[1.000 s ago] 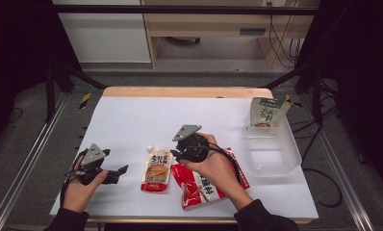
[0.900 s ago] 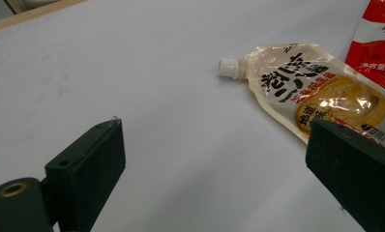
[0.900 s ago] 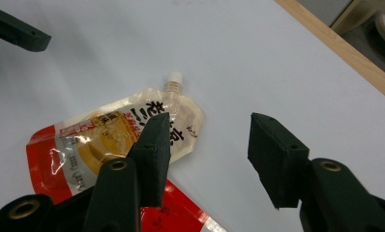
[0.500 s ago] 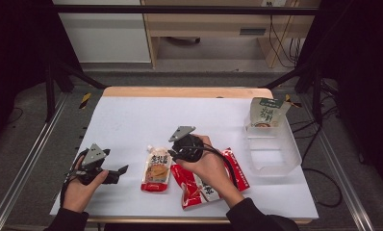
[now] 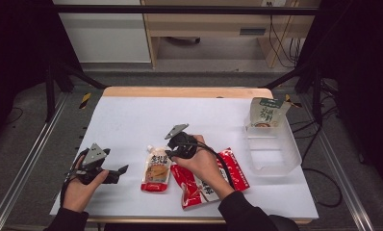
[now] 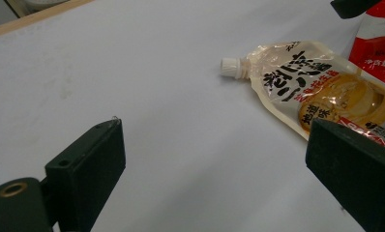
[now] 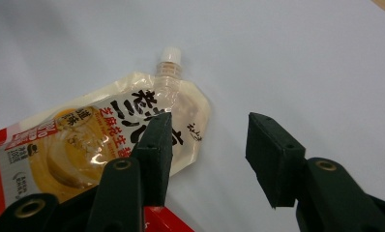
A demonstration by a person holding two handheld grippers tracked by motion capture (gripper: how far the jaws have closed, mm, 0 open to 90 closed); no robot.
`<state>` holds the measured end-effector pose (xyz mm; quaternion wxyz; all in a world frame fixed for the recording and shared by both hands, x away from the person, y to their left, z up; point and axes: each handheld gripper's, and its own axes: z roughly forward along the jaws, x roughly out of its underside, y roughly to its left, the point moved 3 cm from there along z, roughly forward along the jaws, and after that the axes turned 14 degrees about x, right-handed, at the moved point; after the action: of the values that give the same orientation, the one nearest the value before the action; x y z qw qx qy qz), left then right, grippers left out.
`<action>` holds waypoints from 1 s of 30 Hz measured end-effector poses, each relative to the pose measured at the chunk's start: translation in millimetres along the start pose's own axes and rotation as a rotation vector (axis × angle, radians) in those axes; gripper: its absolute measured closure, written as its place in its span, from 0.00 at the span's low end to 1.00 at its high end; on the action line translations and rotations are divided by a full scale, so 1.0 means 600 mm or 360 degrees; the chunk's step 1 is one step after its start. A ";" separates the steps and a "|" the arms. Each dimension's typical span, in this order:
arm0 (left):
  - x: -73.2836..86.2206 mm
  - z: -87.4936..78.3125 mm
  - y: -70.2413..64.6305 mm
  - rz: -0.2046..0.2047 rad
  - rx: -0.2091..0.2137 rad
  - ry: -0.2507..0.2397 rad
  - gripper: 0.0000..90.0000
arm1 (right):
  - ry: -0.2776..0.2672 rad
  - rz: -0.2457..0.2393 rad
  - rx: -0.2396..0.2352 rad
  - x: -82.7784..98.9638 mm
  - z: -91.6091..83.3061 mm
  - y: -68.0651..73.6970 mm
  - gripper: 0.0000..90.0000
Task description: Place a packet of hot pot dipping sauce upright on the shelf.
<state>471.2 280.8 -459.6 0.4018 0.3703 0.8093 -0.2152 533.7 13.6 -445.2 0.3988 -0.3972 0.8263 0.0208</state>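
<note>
- The white surface (image 5: 132, 120) carries a clear bin (image 5: 271, 149) at its right, a green-topped pouch (image 5: 265, 113) standing in its far end.
- The spouted sauce pouch (image 5: 157, 169) lies flat beside a red packet (image 5: 204, 185).
- The right hand-held gripper (image 7: 207, 145), jaws apart, has been closing slightly over the pouch's edge; its spout cap shows close up.
- The left hand-held gripper (image 6: 214, 179) gapes wide, holding nothing.

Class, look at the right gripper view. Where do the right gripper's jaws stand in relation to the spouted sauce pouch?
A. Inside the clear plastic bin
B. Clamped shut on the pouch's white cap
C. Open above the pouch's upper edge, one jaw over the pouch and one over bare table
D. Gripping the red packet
C: the right gripper has its jaws apart, one over the spouted sauce pouch, the other over the white table, nothing pinched.
</note>
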 end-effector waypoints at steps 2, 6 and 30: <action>0.000 0.002 0.000 0.0000 0.0004 0.0003 0.08 | 0.0007 0.0001 0.0002 -0.001 0.007 0.001 0.60; -0.001 0.002 0.000 0.0007 -0.0003 0.0010 0.08 | 0.0042 0.0026 -0.0026 0.002 0.027 0.000 0.61; 0.000 0.000 0.000 -0.0008 0.0014 -0.0001 0.08 | 0.0163 0.0126 -0.0152 0.017 0.074 0.029 0.65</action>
<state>471.1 280.8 -459.6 0.4000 0.3701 0.8091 -0.2200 547.2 34.6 -487.2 0.3353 -0.3834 0.8587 0.0555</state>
